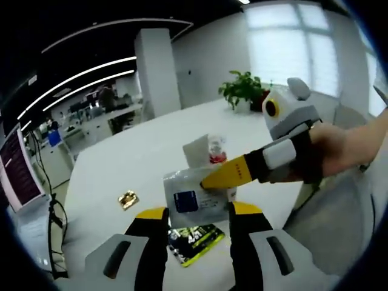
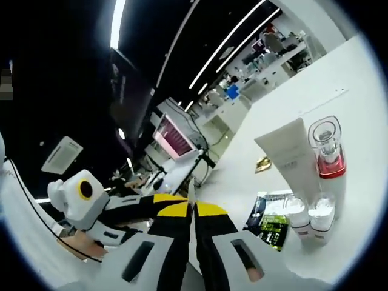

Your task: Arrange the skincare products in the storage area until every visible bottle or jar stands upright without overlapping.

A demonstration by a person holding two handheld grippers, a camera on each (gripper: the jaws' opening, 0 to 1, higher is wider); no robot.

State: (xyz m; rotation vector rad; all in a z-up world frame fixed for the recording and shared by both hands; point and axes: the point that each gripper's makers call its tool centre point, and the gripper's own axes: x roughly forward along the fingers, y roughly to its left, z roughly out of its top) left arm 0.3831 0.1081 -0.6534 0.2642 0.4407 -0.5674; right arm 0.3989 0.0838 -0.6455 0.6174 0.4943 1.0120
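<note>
While both claws meet, sachet (image 1: 195, 199) sits between them.

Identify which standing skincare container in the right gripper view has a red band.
The clear-capped bottle, beside the taller white tube; the small white-capped jars in front lack red.

The grippers (image 1: 197, 213) have black jaws with yellow tips on grey bodies. The pouch (image 1: 195, 199) is pale grey with a dark blue square. The near sachet (image 1: 195, 240) is black and bright green. A small gold packet (image 1: 128, 199) lies on the white table (image 1: 151, 151). The tube (image 2: 290, 159) is cream; the clear bottle (image 2: 328, 159) has a red band.
</note>
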